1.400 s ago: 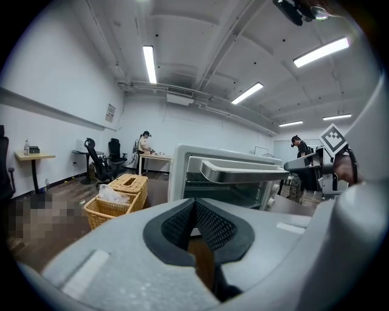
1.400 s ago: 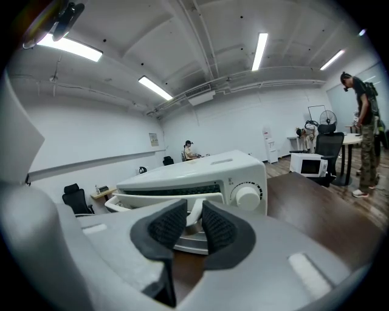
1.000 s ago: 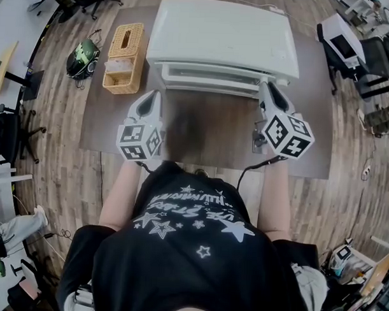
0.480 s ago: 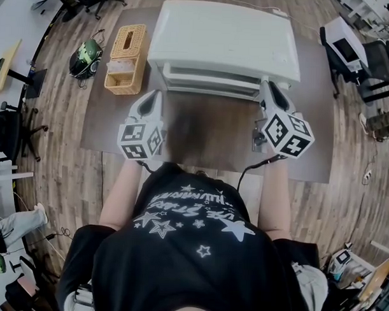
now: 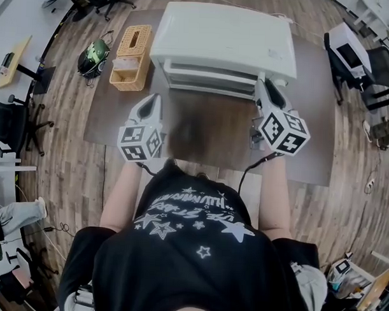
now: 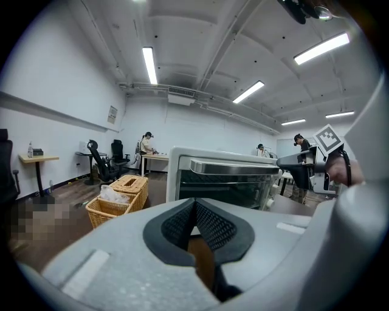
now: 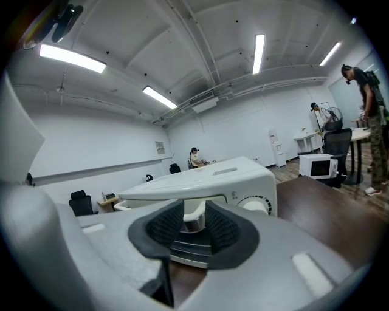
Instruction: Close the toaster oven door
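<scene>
Left gripper (image 5: 152, 99): closed, empty, at 7 o'clock of toaster oven (image 5: 224, 38).
Right gripper (image 5: 264, 84): jaws just opening, door handle (image 7: 194, 218) between them.

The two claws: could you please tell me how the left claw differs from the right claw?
Jaws: the left claw is shut and empty; the right claw stands open, its jaws having just been opening, with the door handle between them. Place: the right claw is at the front right end of the toaster oven; the left claw hangs short of it, over the table. Both point toward the oven.
</scene>
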Demonstrator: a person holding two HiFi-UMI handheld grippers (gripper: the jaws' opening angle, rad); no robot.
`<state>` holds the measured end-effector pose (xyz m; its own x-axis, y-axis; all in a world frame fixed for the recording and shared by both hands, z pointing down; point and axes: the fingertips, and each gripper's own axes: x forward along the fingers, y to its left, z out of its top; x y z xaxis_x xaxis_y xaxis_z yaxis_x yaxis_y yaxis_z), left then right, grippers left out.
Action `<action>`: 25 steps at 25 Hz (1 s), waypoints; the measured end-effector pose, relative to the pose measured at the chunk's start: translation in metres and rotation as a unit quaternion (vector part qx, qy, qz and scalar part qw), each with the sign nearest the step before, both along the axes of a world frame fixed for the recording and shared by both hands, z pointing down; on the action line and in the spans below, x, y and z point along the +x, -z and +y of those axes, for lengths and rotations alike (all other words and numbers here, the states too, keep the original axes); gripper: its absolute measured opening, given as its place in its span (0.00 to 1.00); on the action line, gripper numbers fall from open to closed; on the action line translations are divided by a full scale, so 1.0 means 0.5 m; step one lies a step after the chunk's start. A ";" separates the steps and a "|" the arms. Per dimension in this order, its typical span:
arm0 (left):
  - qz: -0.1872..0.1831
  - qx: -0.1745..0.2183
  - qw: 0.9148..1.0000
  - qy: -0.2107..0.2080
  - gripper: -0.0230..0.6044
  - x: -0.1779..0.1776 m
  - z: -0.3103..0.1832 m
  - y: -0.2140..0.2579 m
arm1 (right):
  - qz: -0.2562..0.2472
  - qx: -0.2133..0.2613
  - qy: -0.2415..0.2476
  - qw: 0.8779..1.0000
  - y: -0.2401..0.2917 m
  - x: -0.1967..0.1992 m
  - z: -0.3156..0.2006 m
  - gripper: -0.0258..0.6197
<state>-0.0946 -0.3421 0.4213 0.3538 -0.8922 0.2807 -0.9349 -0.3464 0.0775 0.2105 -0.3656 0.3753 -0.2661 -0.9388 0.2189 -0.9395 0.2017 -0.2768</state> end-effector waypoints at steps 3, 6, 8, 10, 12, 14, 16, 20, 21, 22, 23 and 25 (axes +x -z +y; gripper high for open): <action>-0.002 -0.002 1.000 0.012 0.05 -0.013 0.033 0.002 | 0.009 0.012 0.006 1.000 0.010 -0.002 0.016 0.22; 0.000 -0.003 1.000 0.016 0.05 -0.019 0.061 0.002 | 0.018 0.021 0.011 1.000 0.012 -0.001 0.038 0.22; 0.003 -0.002 1.000 0.015 0.05 -0.013 0.078 0.000 | 0.023 0.022 0.014 0.999 0.004 0.003 0.056 0.22; 0.009 -0.002 1.000 0.012 0.05 -0.001 0.095 -0.004 | 0.024 0.018 0.014 0.999 -0.011 0.007 0.076 0.22; 0.013 -0.005 1.000 0.005 0.05 0.014 0.111 -0.011 | 0.025 0.009 0.013 1.000 -0.030 0.009 0.098 0.22; 0.016 -0.008 1.000 -0.005 0.05 0.027 0.127 -0.017 | 0.027 -0.002 0.011 1.000 -0.048 0.006 0.120 0.19; 0.019 -0.009 1.000 -0.014 0.05 0.032 0.143 -0.021 | 0.028 -0.010 0.010 1.000 -0.062 -0.002 0.142 0.17; 0.027 -0.013 0.999 -0.026 0.05 0.023 0.199 -0.020 | 0.036 -0.020 -0.001 0.999 -0.073 -0.019 0.200 0.07; 0.029 -0.014 0.999 -0.028 0.05 0.016 0.216 -0.018 | 0.039 -0.022 -0.005 0.999 -0.072 -0.023 0.217 0.05; 0.030 -0.015 0.999 -0.029 0.05 0.007 0.232 -0.016 | 0.040 -0.023 -0.009 0.999 -0.070 -0.030 0.233 0.05; 0.031 -0.016 0.999 -0.031 0.05 -0.003 0.247 -0.014 | 0.041 -0.023 -0.011 0.999 -0.067 -0.038 0.249 0.05; 0.030 -0.016 0.999 -0.033 0.05 -0.024 0.278 -0.008 | 0.043 -0.021 -0.014 0.999 -0.060 -0.058 0.281 0.04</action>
<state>-0.1066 -0.2032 0.4254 0.4288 -0.8573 0.2850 -0.9033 -0.4036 0.1451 0.1814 -0.2251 0.4053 -0.2185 -0.9347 0.2802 -0.9653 0.1650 -0.2024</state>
